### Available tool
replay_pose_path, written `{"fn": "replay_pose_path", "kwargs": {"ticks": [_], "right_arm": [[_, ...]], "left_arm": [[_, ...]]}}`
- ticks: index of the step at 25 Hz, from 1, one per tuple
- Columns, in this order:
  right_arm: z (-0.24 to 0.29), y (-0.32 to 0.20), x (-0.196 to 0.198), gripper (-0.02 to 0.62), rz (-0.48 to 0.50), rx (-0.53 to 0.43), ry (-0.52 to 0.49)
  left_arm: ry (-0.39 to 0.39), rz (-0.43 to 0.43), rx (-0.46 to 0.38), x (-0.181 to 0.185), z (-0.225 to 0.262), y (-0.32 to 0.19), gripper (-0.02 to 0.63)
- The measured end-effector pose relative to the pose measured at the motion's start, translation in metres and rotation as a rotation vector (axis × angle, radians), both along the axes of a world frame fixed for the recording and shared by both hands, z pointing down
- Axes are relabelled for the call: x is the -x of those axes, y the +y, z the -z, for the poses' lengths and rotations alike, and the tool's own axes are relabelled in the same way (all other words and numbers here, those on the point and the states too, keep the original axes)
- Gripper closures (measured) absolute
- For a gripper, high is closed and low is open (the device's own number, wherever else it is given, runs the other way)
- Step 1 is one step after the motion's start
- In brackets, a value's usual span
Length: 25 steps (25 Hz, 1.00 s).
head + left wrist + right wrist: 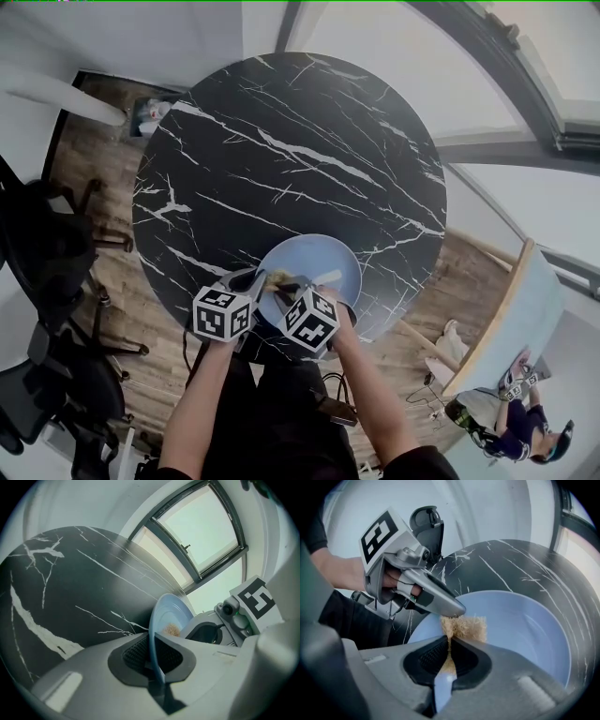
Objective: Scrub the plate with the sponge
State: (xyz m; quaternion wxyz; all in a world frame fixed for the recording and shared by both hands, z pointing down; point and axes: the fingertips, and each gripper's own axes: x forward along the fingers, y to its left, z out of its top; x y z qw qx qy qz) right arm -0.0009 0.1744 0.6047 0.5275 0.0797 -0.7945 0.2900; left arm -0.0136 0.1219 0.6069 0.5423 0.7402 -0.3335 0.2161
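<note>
The right gripper [450,642] is pinched shut on the tan sponge [465,627], whose free end is pressed to the near inside of the pale blue plate [525,634]. The left gripper [153,637] is clamped on that plate's rim just beside it, steadying it at the near edge of the black marble table [281,141]. To scrub well, keep the rim grip firm and sweep the sponge flat in overlapping strokes toward the middle; the plate's underside is hidden, and it seems to lie flat, though it may be tipped slightly

Near edge of the table [281,141] — the plate [323,265], sponge [279,278] on it
</note>
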Motion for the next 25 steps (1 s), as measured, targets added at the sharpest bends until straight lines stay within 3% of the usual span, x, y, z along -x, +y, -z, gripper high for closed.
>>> {"fn": "replay_pose_path", "kwargs": {"ticks": [6,25], "right_arm": [[0.000,-0.012,-0.008,0.572,-0.033,-0.011,0.013],[0.000,-0.064,-0.045,0.572,-0.317,-0.086,0.059]], "left_arm": [[0.005,-0.001,0.004,0.000,0.000,0.000,0.588],[0.002,0.009,0.003,0.000,-0.001,0.000,0.588]]}}
